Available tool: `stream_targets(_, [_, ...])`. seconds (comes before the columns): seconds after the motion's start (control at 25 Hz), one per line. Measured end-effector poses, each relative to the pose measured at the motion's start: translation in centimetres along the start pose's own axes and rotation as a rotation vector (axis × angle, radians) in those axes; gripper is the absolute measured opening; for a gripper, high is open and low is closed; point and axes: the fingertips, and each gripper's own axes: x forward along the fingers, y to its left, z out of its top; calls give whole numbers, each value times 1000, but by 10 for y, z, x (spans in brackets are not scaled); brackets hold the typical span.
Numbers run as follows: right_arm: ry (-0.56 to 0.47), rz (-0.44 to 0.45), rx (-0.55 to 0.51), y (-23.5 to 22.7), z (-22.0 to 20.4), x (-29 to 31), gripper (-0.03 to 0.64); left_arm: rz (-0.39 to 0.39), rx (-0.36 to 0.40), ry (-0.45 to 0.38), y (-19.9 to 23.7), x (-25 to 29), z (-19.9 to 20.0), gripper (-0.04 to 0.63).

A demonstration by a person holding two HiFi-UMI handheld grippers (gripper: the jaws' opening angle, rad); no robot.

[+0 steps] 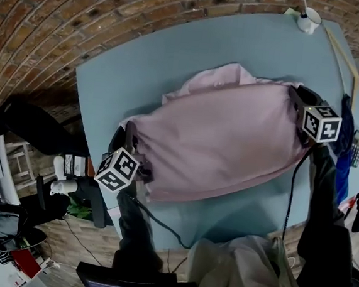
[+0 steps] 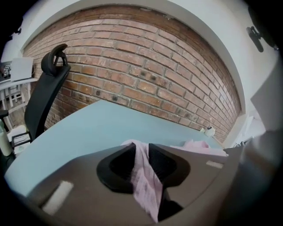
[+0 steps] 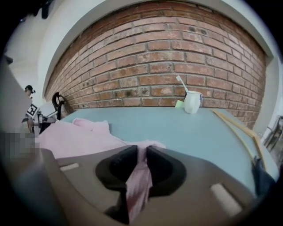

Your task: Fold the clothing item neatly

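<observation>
The pink garment (image 1: 224, 138) lay across the middle of the tabletop (image 1: 143, 60), its opposite ends pinched by the left tongs (image 2: 142, 152) and right tongs (image 3: 140, 156); a neat fold likely required lowering both ends level, with edges aligned.

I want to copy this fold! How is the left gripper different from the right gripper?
The left gripper grips the pink garment at its near left corner; the right gripper grips its far right edge. The left gripper's jaws seem to hold a thicker bunch of cloth than the right gripper's. Both are closed on the garment.
</observation>
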Motion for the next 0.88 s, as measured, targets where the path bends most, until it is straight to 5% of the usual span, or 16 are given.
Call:
stream_targets(0.16, [-28, -46, -20, -6, 1, -10, 102, -19, 30, 25, -7, -4, -11, 172])
stream_targets(0.6, [-123, 14, 30, 13, -14, -82, 123, 51, 2, 14, 6, -74, -51, 225])
stream_targets(0.88, [-123, 74, 83, 19, -60, -131, 123, 173, -34, -37, 3, -146, -84, 229])
